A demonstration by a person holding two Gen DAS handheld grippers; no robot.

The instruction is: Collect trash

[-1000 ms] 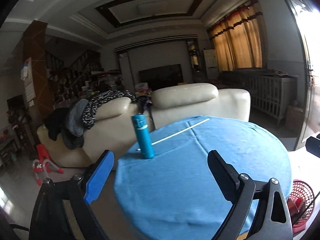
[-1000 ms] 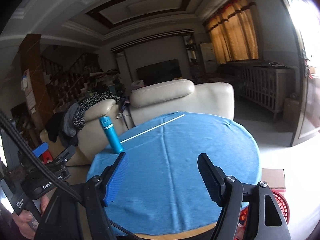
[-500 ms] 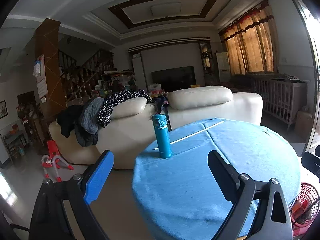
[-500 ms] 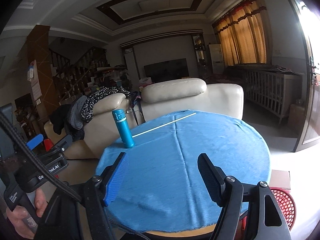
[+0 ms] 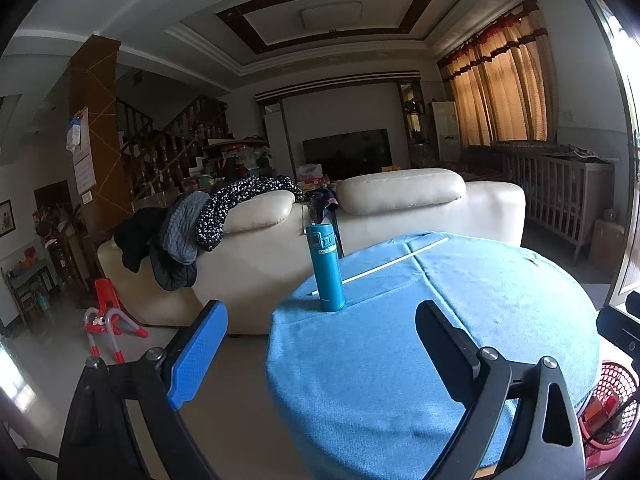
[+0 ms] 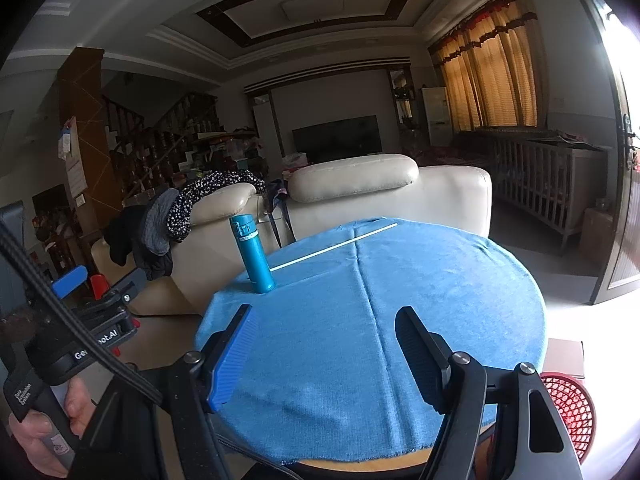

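Note:
A round table under a blue cloth [image 5: 500,300] [image 6: 440,300] lies ahead of both grippers. On its far left edge a teal bottle [image 5: 326,268] [image 6: 256,256] stands upright. Behind the bottle a thin white stick [image 5: 392,264] [image 6: 336,246] lies flat on the cloth. A red mesh basket [image 5: 612,400] [image 6: 568,408] sits on the floor at the table's right. My left gripper [image 5: 320,320] hovers open over the near left edge, with nothing between its fingers. My right gripper [image 6: 325,310] is open and empty over the near edge. A hand [image 6: 40,420] holds the left gripper's handle.
A cream sofa [image 5: 400,208] draped with dark clothes [image 5: 180,232] stands just behind the table. A red child's toy [image 5: 106,320] is on the floor at the left. A wooden crib [image 6: 552,184] and a doorway are at the right. Flat cardboard [image 6: 564,356] lies beside the basket.
The table and bottle have slid to the right in both views, as both hands shifted left a little. Both grippers stay open and empty.

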